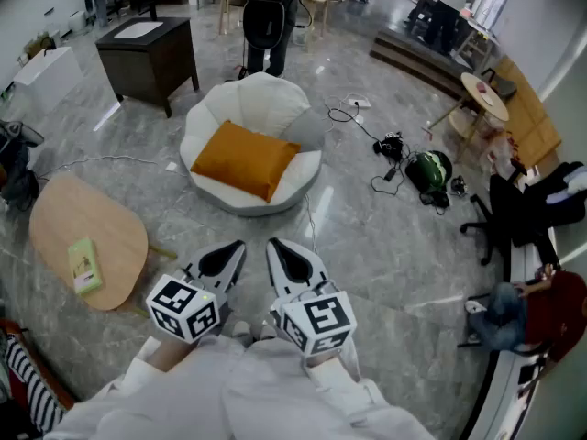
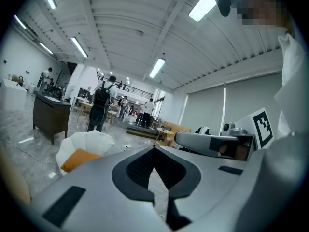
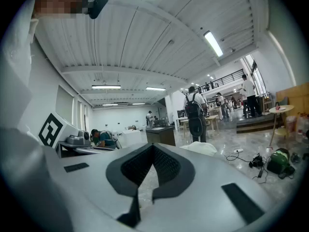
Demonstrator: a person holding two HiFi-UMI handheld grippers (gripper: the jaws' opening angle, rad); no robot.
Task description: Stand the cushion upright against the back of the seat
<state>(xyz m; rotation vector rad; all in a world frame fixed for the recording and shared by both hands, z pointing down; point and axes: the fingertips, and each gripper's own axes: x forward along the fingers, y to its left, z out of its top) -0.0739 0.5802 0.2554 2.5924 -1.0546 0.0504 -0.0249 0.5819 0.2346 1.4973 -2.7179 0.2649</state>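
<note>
Glossy marble floor, orange cushion flat on scalloped white seat — left claw, right claw closed, empty

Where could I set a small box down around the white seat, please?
The wooden table is bare beyond the green packet, and the grey floor in front of the white seat is mostly open. The orange cushion fills the seat. Right of the seat, cables and a green bag crowd the floor.
</note>
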